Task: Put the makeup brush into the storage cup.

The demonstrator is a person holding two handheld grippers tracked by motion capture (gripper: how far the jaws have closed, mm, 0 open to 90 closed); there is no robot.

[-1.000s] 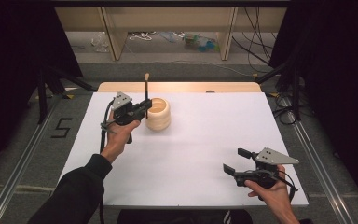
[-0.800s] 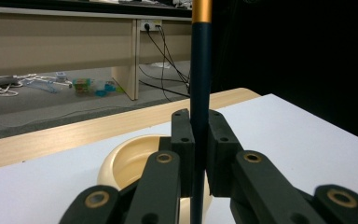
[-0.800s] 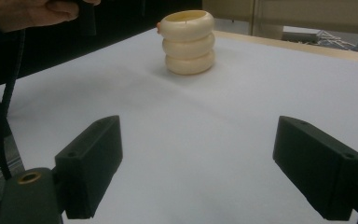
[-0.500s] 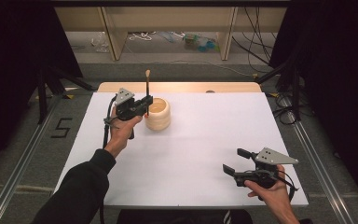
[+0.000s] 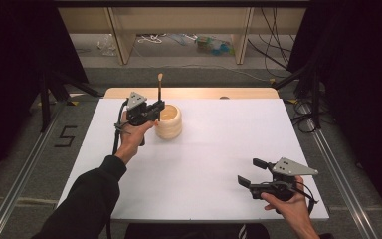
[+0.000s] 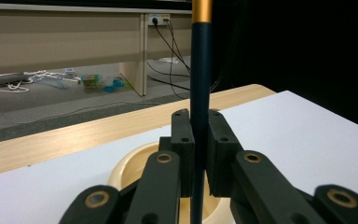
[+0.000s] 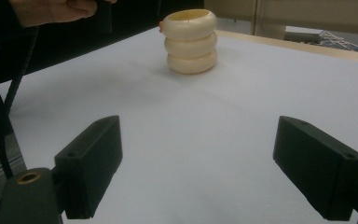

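Brush handle, dark with a gold band, is held upright directly over the cream ringed holder, clamped between the left gripper jaws, presumably for insertion. Well apart from the holder, the right gripper is held idle above the tabletop, jaws apart.

cream ribbed holder, dark blue gold-banded stick, white table, black tool
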